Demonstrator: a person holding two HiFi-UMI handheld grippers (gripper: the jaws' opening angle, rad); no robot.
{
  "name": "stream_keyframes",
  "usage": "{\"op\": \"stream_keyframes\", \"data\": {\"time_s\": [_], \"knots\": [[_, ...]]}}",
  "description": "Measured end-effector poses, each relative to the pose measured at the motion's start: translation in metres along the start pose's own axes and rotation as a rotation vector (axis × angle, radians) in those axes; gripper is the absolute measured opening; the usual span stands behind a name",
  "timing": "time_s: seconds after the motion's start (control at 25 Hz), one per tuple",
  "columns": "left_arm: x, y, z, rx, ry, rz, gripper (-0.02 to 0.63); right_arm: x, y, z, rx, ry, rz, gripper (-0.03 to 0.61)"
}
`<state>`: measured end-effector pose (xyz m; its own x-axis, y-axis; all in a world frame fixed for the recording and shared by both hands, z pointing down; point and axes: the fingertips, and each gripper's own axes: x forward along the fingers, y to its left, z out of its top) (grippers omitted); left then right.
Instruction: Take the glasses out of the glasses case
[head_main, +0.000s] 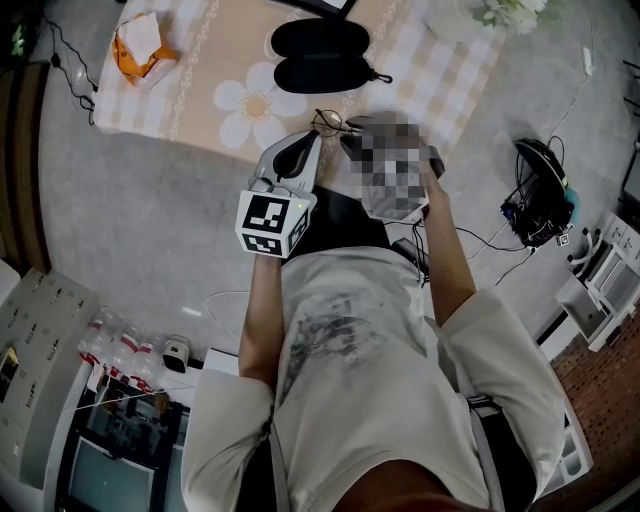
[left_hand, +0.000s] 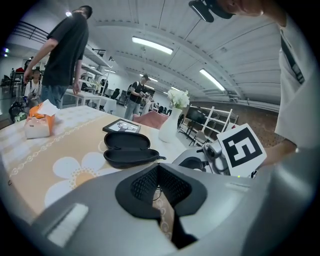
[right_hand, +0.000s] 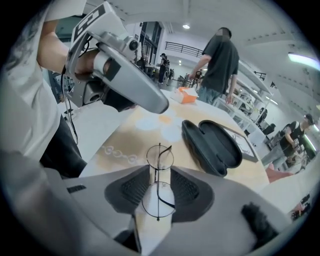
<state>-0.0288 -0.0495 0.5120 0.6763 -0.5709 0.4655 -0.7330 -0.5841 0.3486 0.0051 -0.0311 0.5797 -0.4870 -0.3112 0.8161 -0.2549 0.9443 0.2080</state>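
Both lenses of the glasses (right_hand: 159, 180) lie lengthwise between the released jaws of my right claw (right_hand: 160, 170), open case (right_hand: 212, 145) beyond.

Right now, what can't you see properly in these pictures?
- Head view: a mosaic patch covers most of the right gripper.
- Left gripper view: the glasses are almost all hidden behind the fingers of the left gripper.
- Left gripper view: the picture frame is too small to tell what it shows.
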Motion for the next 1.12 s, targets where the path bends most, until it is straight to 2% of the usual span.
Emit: {"op": "stream_keyframes", "data": {"time_s": [0.32,0.6,0.72,1.12], "knots": [[-0.006,-0.008,0.017,0.03,-0.029,-0.005,0.008,-0.036,-0.017,0.015,0.053,-0.06,-0.085,0.133],[-0.013,-0.016,0.045,0.073,-0.073,-0.013,0.008,-0.081,-0.041,0.034,0.143,-0.17,-0.202,0.029],[-0.016,-0.018,0.055,0.084,-0.095,-0.014,0.008,-0.098,-0.051,0.041,0.197,-0.222,-0.246,0.018],[-0.039,-0.022,0.073,0.097,-0.143,-0.002,0.008,-0.132,-0.053,0.057,0.379,-0.388,-0.251,0.017]]}}
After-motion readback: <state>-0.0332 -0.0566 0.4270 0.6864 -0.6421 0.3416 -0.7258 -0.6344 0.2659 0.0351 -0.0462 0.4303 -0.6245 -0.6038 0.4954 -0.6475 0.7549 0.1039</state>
